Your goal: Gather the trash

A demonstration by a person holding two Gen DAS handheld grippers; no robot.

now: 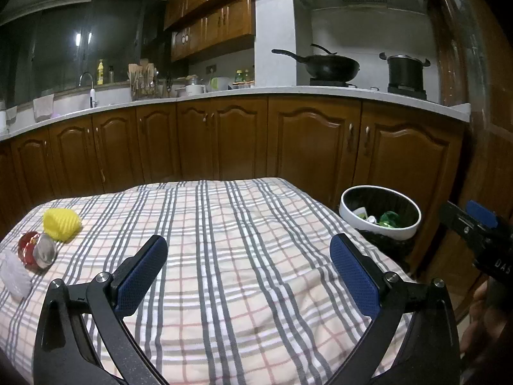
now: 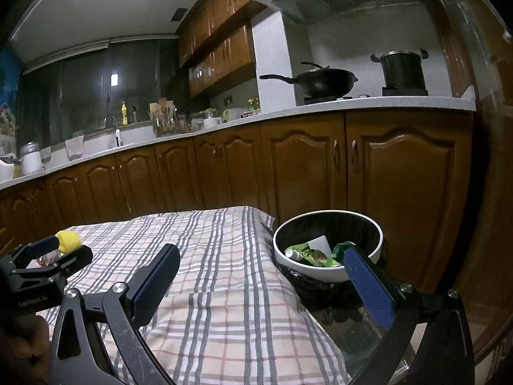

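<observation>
Trash left on our table: yellow foam net (image 1: 62, 224), red wrapper ball (image 1: 36, 250) and white foam net (image 1: 14, 275), clustered at the far-left corner of the plaid cloth (image 1: 231, 243). Yellow piece sits just behind the red one; white piece just in front of it, touching or nearly so, we can't tell which.

Trash bin (image 1: 380, 216) stands on the floor just off the table's right edge: white rim, dark liner. Inside it we see green wrappers (image 2: 315, 253), a white card and a small bottle.

Our left gripper (image 1: 248, 269) hovers over mid-cloth, jaws spread wide, nothing between the pads, well apart from the trash cluster. Our right gripper (image 2: 263, 284) is spread wide as well, empty, straddling the table's right edge with its right finger (image 2: 368, 284) overlapping the bin rim in view; contact can't be confirmed.

Behind: wooden cabinets, pale counter, wok (image 1: 323, 64) and pot (image 1: 405, 70) on the stove.
</observation>
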